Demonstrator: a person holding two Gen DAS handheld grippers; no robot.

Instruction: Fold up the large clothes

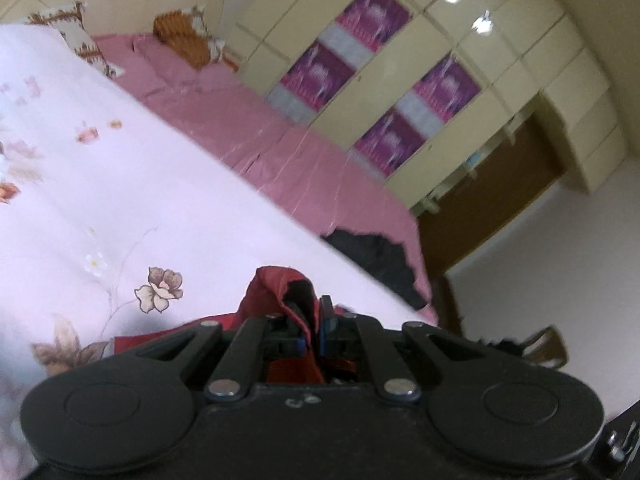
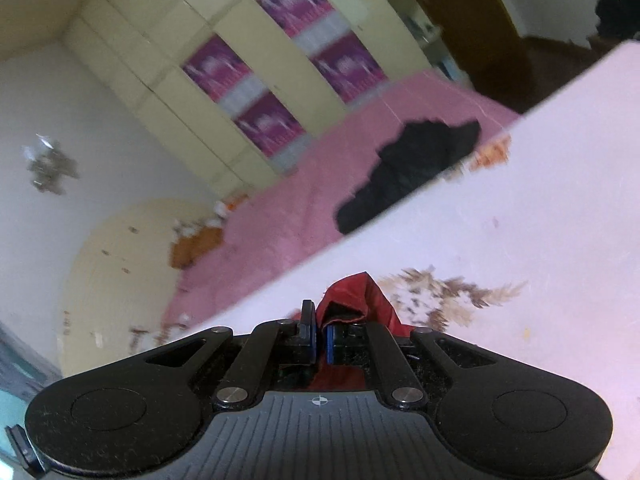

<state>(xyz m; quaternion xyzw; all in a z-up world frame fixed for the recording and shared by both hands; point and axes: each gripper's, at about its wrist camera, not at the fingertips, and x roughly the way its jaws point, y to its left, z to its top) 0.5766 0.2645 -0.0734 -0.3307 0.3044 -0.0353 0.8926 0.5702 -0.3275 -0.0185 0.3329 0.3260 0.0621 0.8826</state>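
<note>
A dark red garment [image 1: 276, 288] is pinched in my left gripper [image 1: 314, 320], which is shut on a bunched fold of it above the pale floral sheet [image 1: 160, 200]. The same red garment [image 2: 356, 296] is also pinched in my right gripper [image 2: 320, 334], which is shut on another fold. Most of the garment hangs below both grippers, out of view. Both views are tilted.
A pink bedspread [image 1: 280, 140] lies beyond the floral sheet, with a black garment [image 2: 408, 164] on it and pillows [image 1: 188, 36] at the headboard. A cream wardrobe [image 1: 440, 60] with purple panels lines the wall. A brown doorway [image 1: 488, 200] stands beside it.
</note>
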